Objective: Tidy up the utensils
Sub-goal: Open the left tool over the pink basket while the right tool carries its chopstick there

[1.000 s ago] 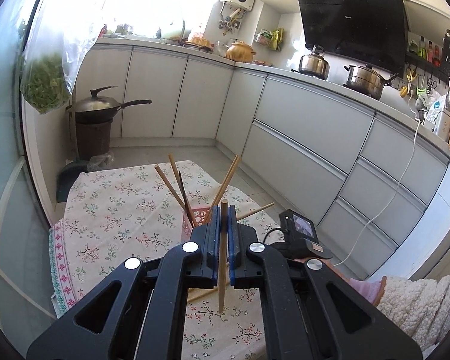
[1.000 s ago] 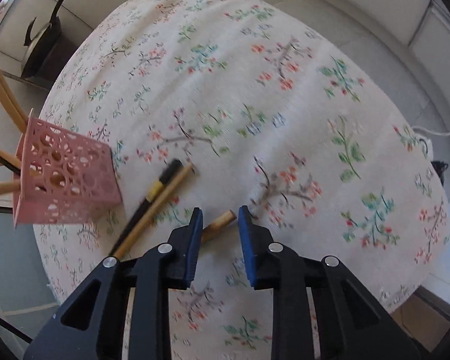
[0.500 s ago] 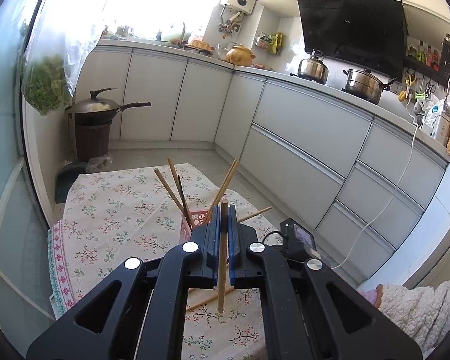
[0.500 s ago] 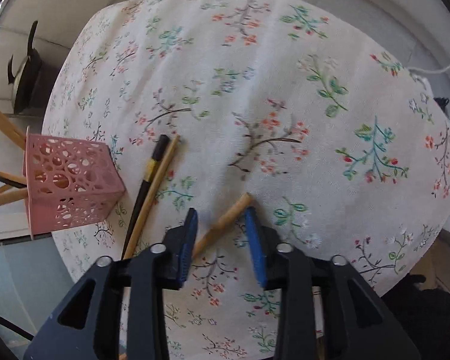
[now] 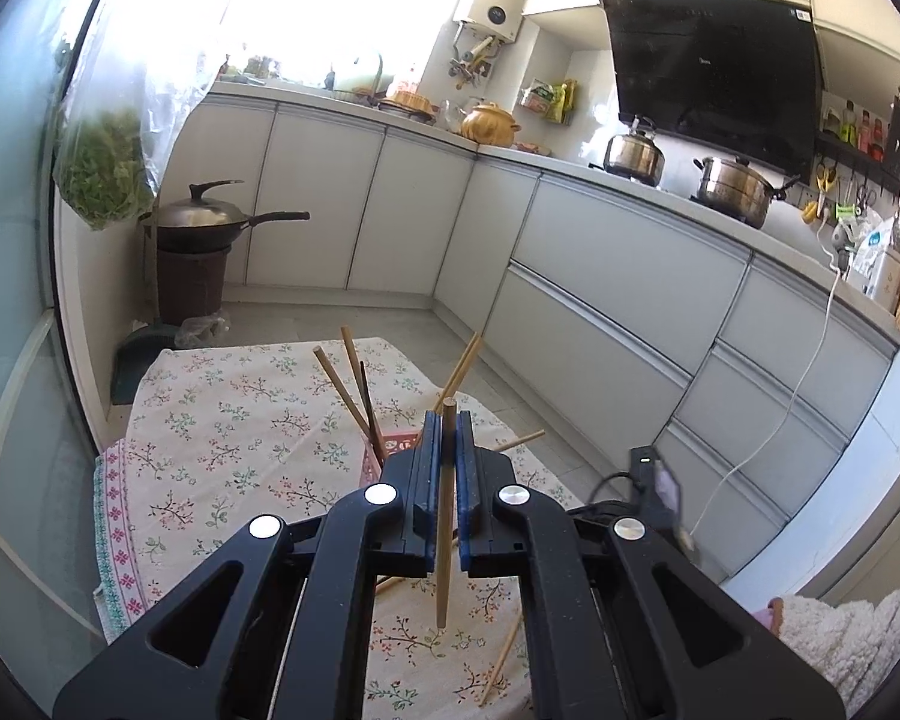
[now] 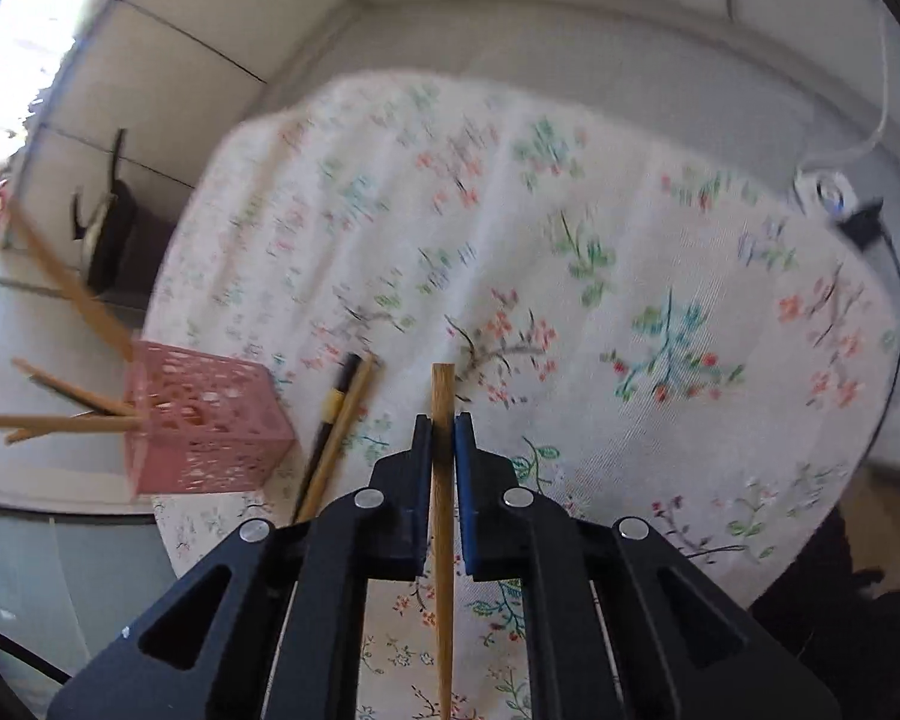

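Note:
My left gripper (image 5: 447, 420) is shut on a wooden chopstick (image 5: 444, 540) that stands nearly upright above the floral tablecloth (image 5: 222, 420). Just beyond it the pink perforated holder (image 5: 396, 444) carries several chopsticks fanning out. My right gripper (image 6: 443, 420) is shut on another wooden chopstick (image 6: 443, 516), lifted off the cloth and lying along the jaws. The pink holder (image 6: 204, 420) sits to its left with several chopsticks sticking out. A black chopstick (image 6: 330, 420) and a wooden one (image 6: 345, 426) lie on the cloth beside the holder.
A loose chopstick (image 5: 501, 660) lies on the cloth near the left gripper. A small black device with a cable (image 5: 654, 480) sits at the table's right edge. Kitchen cabinets (image 5: 630, 276) run behind, and a wok on a brown bin (image 5: 198, 228) stands at the left.
My right gripper closed on the wooden chopstick that lay on the cloth and lifted it, and the view swung up and away. The left gripper kept still with its chopstick.

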Demonstrator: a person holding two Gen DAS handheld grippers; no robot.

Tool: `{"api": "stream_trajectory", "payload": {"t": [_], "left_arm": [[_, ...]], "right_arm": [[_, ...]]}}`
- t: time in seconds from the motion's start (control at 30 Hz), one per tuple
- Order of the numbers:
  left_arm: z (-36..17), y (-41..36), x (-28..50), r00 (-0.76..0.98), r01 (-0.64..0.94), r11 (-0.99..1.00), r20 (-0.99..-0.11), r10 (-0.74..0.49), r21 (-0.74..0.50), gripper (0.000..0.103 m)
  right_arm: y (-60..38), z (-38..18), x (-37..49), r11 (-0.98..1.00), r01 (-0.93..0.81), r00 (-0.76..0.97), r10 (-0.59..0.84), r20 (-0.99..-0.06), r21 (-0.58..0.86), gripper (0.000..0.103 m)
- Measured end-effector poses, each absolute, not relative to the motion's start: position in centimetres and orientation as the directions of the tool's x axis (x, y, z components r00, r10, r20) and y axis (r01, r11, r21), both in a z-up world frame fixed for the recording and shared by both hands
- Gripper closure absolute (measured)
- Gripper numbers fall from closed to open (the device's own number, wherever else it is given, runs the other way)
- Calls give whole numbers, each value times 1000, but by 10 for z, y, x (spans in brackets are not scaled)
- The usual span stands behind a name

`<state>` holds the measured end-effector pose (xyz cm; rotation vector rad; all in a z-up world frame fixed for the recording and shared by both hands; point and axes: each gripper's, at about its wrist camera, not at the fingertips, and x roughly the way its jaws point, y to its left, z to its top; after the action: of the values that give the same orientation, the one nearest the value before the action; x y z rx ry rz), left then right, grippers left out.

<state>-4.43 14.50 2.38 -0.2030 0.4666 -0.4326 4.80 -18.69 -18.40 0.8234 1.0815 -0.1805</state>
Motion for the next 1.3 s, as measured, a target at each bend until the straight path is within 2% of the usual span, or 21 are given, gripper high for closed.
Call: {"api": "stream_trajectory", "payload": {"t": [0.2, 0.37, 0.67, 0.9, 1.07, 1.3], "left_arm": [[23, 145, -39, 827, 298, 905, -391, -404, -304, 99], [27, 141, -38, 847, 266, 916, -381, -371, -302, 99], [51, 123, -27, 876, 237, 934, -357, -325, -269, 99], [82, 106, -6, 908, 228, 942, -295, -297, -247, 99], [97, 100, 17, 930, 199, 952, -261, -259, -234, 99], [84, 97, 54, 931, 166, 958, -282, -230, -233, 99]], "right_arm": [[-189, -101, 9, 784, 319, 665, 215, -715, 533, 95], [-181, -48, -7, 826, 188, 747, 232, -623, 532, 95], [-185, 34, -31, 818, 42, 835, 286, -470, 573, 95], [-187, 95, -23, 807, -36, 899, 284, -334, 590, 95], [-188, 112, 5, 806, -41, 915, 267, -301, 590, 95], [-178, 107, 47, 822, -41, 912, 263, -314, 568, 95]]}}
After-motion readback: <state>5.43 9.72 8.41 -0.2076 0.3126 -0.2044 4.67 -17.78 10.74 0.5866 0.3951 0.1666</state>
